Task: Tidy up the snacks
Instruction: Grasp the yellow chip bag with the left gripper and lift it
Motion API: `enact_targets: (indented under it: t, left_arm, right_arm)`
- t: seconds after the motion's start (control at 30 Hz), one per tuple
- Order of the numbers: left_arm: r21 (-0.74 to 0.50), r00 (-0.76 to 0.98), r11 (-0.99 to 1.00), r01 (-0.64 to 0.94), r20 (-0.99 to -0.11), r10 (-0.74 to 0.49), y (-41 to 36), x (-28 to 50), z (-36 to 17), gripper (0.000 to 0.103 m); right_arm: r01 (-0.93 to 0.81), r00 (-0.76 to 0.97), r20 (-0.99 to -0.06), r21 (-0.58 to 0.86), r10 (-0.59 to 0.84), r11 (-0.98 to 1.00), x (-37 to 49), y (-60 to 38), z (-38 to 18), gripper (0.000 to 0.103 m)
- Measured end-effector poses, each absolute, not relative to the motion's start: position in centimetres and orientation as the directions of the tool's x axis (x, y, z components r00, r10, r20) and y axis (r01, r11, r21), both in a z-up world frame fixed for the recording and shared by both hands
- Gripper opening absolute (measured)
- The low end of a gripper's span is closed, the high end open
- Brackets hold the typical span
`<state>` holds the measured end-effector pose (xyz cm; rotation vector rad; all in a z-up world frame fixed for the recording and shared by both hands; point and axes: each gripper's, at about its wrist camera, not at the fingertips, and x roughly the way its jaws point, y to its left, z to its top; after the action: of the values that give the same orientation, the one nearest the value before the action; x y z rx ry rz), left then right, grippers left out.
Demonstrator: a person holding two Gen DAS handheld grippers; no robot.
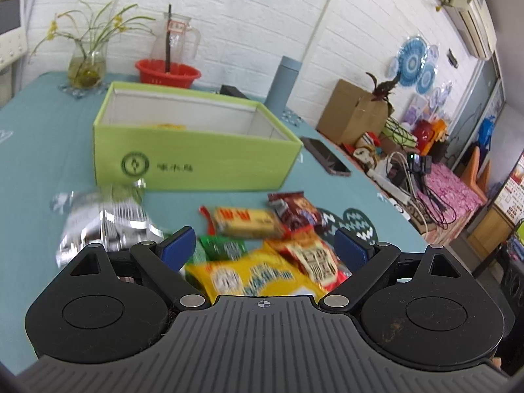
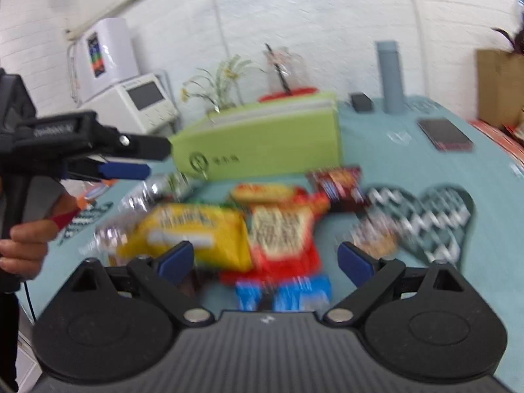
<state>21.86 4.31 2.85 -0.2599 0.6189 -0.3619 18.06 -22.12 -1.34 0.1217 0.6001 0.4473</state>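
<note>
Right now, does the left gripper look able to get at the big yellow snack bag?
Probably yes. The left gripper is open and empty, and the yellow snack bag lies just ahead between its fingers. Only the red packet overlaps the bag's right edge; nothing else blocks it.

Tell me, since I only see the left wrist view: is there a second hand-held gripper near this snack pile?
Observer: Yes. The right hand-held gripper points at the snack pile, jaws open, nothing between them.
Operator: Any snacks I can't see?
Observer: Yes, blue packets lie at the near edge of the pile, just in front of that gripper.
Operator: Who holds mine?
Observer: A person's hand grips the handle of the left hand-held gripper, which shows from the side, left of the green box.
</note>
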Motion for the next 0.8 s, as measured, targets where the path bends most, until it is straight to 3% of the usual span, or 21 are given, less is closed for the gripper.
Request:
enact_targets:
  t: [0.17, 0.43, 0.6, 0.73, 0.77, 0.8]
  left_arm:
    - [-0.319, 0.773, 0.934, 0.159, -0.548, -0.319, 4.1, 20.2, 2.0, 0.081]
    - [-0.329, 0.737, 0.923, 0.202, -0.569, -0.364, 5.0, 25.1, 2.7, 0.081]
    - [-0.345, 0.603, 0.901, 0.264, -0.670, -0.433, 4.0, 29.2, 0.9, 0.076]
    - [-0.388, 0.568, 0.872, 0.297, -0.663, -0.488, 3.4, 27.8, 0.1, 0.073]
    - [-0.375, 0.579, 0.880, 0.292, -0.663, -0.475, 3.3, 27.3, 0.2, 0.074]
    - [-0.367, 0.586, 0.883, 0.292, -0.662, -0.468, 3.3, 26.6, 0.3, 0.075]
  right_arm:
    - [-0.366, 0.734, -0.509, 0.261, 0.450, 0.893, 15.4, -23.1, -1.8, 0.094]
    - [-0.574, 0.536, -0.412, 0.462, 0.737, 0.676, 18.4, -18.0, -1.7, 0.094]
    - [-0.546, 0.529, -0.451, 0.467, 0.719, 0.695, 20.7, -16.4, -2.2, 0.094]
    - [-0.551, 0.557, -0.448, 0.432, 0.700, 0.714, 21.8, -16.2, -1.7, 0.095]
    - [-0.564, 0.551, -0.456, 0.415, 0.699, 0.714, 22.1, -16.1, -1.6, 0.102]
    - [-0.583, 0.544, -0.455, 0.400, 0.705, 0.708, 22.2, -16.1, -1.6, 0.102]
